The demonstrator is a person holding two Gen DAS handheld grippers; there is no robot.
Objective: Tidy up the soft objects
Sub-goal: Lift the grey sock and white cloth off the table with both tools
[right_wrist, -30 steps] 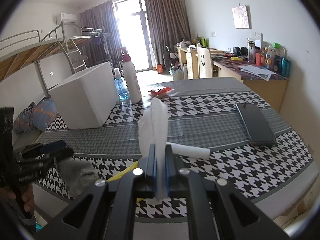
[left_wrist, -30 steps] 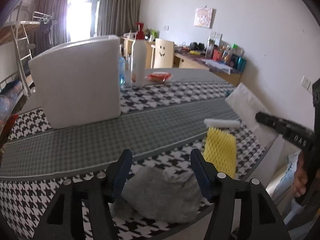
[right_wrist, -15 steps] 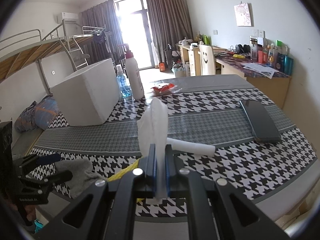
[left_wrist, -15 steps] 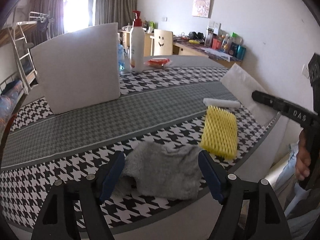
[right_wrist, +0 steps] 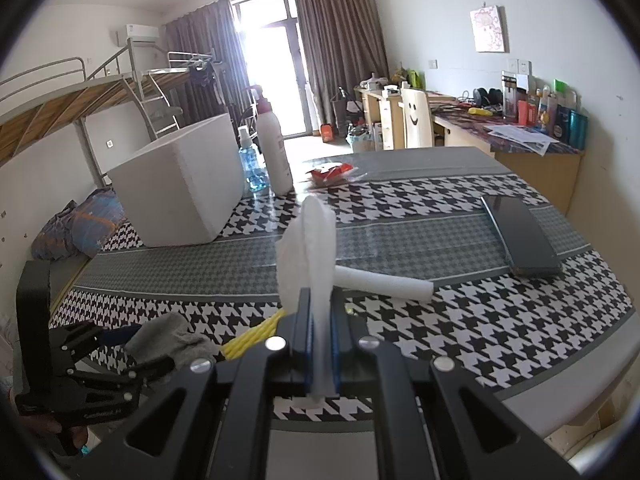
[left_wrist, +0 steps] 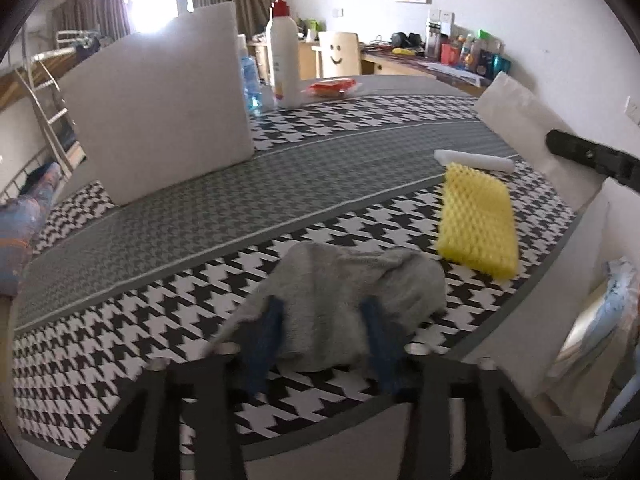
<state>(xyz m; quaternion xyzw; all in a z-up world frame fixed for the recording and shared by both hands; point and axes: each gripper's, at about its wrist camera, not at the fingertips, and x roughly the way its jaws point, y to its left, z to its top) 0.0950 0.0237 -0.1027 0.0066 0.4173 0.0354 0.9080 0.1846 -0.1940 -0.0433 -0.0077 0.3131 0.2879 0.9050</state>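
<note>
A table (left_wrist: 280, 184) with a black-and-white checked cloth and a grey band across it is standing in a bright room with brown curtains, a bunk bed and a crowded desk along the wall. On the far part, at about 11 o'clock, a big white foam box (left_wrist: 160, 108) is standing, with a blue bottle (right_wrist: 251, 164) and a white pump bottle (left_wrist: 284, 52) just beside it, and a red packet (left_wrist: 334, 88) a little further right.

Near the front edge the left gripper (left_wrist: 322, 316) is sitting over a grey cloth (left_wrist: 352, 288). Its jaws have just been closing, and the blue fingers (left_wrist: 268, 328) seem to be pressing into the fabric, though this part is blurred. At 2 o'clock from the cloth a yellow sponge (left_wrist: 476, 224) is lying flat, and a white foam roll (left_wrist: 472, 160) is lying just behind it.

The right gripper (right_wrist: 318, 332) is clamped tight on a thin white foam sheet (right_wrist: 308, 240), which is standing upright. Only the right wrist view is showing a dark flat phone (right_wrist: 520, 236) at 2 o'clock on the grey band.
</note>
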